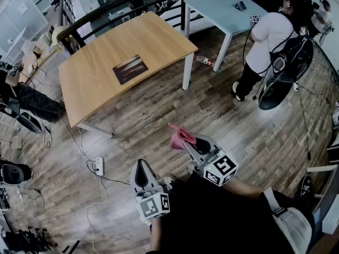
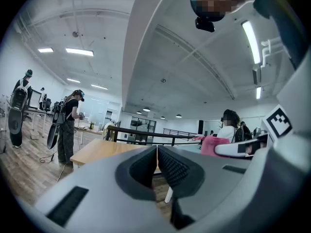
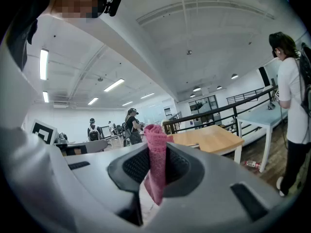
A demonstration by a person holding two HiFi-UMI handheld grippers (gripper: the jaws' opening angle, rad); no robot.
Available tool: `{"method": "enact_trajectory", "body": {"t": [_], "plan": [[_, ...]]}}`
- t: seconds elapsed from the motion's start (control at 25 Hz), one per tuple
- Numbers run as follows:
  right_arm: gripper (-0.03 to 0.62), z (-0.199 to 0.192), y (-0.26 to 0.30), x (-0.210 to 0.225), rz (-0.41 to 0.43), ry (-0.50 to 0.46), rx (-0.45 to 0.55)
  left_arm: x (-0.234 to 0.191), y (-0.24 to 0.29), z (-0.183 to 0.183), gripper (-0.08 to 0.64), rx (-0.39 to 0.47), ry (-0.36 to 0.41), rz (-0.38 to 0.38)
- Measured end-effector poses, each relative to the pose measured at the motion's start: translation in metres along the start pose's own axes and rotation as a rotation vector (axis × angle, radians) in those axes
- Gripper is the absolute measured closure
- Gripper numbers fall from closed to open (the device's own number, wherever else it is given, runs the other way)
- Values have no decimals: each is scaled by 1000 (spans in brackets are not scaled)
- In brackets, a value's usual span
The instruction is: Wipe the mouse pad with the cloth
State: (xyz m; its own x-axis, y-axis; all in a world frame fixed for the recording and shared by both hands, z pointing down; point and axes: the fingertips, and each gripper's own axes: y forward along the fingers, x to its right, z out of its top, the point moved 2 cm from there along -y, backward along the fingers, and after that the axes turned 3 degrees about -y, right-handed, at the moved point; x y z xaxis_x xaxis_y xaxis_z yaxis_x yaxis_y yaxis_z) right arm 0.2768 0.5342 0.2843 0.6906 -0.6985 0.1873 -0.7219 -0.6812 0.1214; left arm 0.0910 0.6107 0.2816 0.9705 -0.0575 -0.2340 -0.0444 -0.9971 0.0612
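A dark mouse pad (image 1: 130,69) lies near the middle of the wooden table (image 1: 95,83), well ahead of both grippers. My right gripper (image 1: 192,139) is shut on a pink cloth (image 1: 181,136), which sticks out of its jaws over the wooden floor; in the right gripper view the pink cloth (image 3: 157,159) hangs pinched between the pads. My left gripper (image 1: 140,169) is held low beside it, shut with nothing between its jaws (image 2: 157,166). Both are well short of the table.
A person in a white shirt (image 1: 270,41) with a backpack stands at the right by a light blue table (image 1: 222,9). A power strip (image 1: 98,166) and cables lie on the floor at left. A bottle (image 1: 205,61) lies under the blue table.
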Motion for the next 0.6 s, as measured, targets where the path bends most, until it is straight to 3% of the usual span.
{"method": "enact_trajectory", "body": {"t": [0.6], "plan": [[529,0,-8,8,8,29,14,14,0,-3,535,-9,-10,-3]]}}
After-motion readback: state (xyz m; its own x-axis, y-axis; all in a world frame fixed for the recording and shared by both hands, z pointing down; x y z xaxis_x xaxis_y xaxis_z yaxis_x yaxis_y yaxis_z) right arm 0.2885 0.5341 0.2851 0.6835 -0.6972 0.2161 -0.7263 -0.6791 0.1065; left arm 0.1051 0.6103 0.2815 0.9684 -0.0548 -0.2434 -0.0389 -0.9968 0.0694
